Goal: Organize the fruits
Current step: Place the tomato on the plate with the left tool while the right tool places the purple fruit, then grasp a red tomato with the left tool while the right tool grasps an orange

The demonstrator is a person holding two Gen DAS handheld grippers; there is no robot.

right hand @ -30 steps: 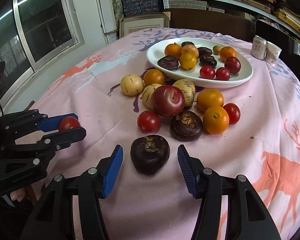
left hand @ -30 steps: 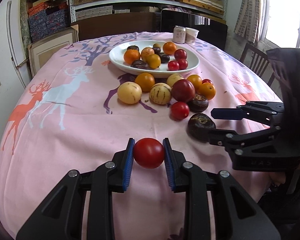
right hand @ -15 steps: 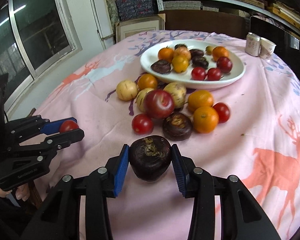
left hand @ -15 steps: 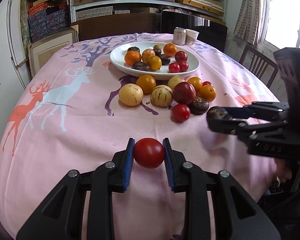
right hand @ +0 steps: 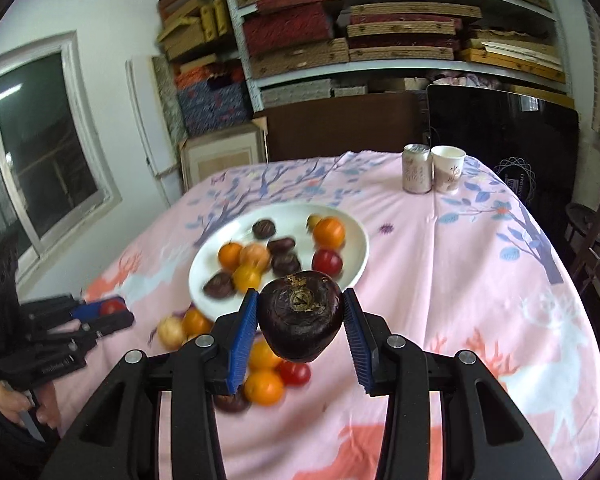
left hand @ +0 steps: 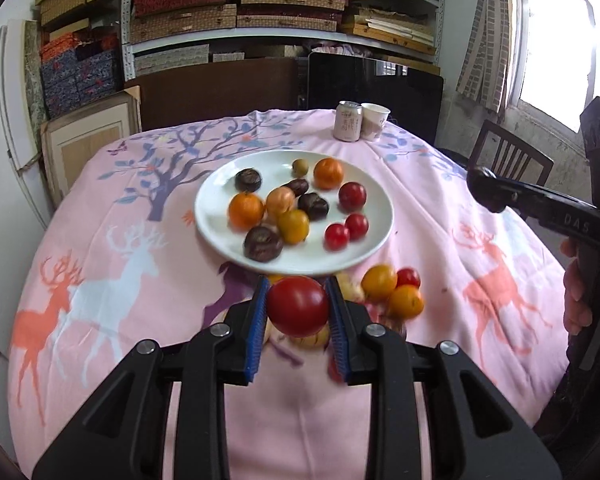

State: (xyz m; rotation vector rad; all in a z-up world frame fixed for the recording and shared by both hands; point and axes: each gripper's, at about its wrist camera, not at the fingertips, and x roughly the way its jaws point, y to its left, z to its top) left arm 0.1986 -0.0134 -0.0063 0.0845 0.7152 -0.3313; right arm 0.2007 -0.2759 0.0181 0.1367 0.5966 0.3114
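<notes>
My left gripper (left hand: 298, 306) clamping a tomato (left hand: 298, 306), my right gripper (right hand: 300, 322) gripping a dark fruit (right hand: 300, 322), both above the desk (left hand: 140, 280), near the plate (left hand: 220, 240)

1. Left gripper (left hand: 298, 312) at 6 o'clock, blue pads clamped on a red tomato (left hand: 298, 306); tomato is clear of the pink deer-print tablecloth (left hand: 100, 280).
2. White plate (left hand: 212, 216) at centre, just beyond the tomato. It holds oranges, dark round fruits, small red ones and one small greenish one.
3. Loose fruit on the cloth at 5 o'clock of the plate: orange, yellow-orange and red pieces, blurred.
4. Right gripper (left hand: 486, 194) at 3 o'clock, raised, dark fruit (left hand: 480, 188) at its tip; a hand (left hand: 580, 300) grips its handle.
5. Can (left hand: 348, 121) and paper cup (left hand: 374, 121) at 12 o'clock, touching, near the far table edge.
</notes>
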